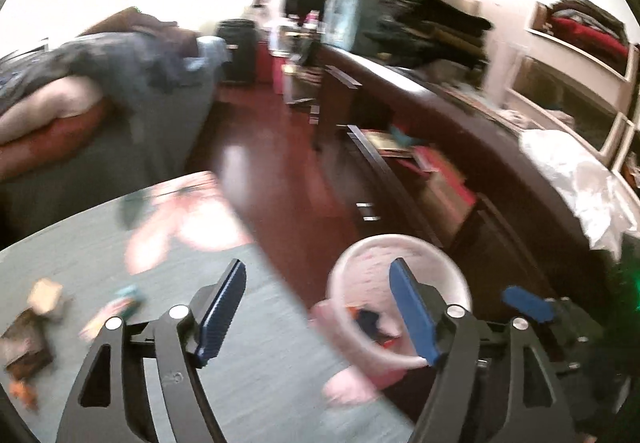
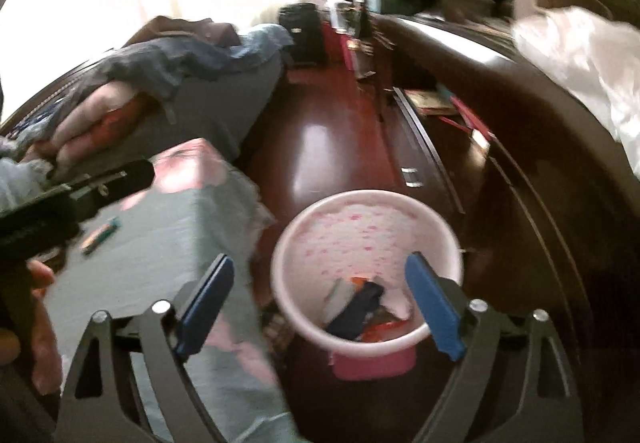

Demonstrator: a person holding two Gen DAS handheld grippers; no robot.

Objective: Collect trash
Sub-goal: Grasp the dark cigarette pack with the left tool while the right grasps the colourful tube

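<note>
With both my jaws wide, empty: bin (image 2: 366,271) under right gripper (image 2: 320,307); remaining wrappers (image 1: 30,327) on table (image 1: 256,383), far left of left gripper (image 1: 320,311), nearer that hand.

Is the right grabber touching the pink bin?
Apart. In the right wrist view the right gripper hangs open above the pink bin; its blue fingers hold nothing, and the wrappers lie lower, down inside.

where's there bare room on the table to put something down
Free: the grey tablecloth stretch nearest the bin, ahead of the left tongs. Crowded: the left edge, with wrappers and a green-orange stick.
</note>
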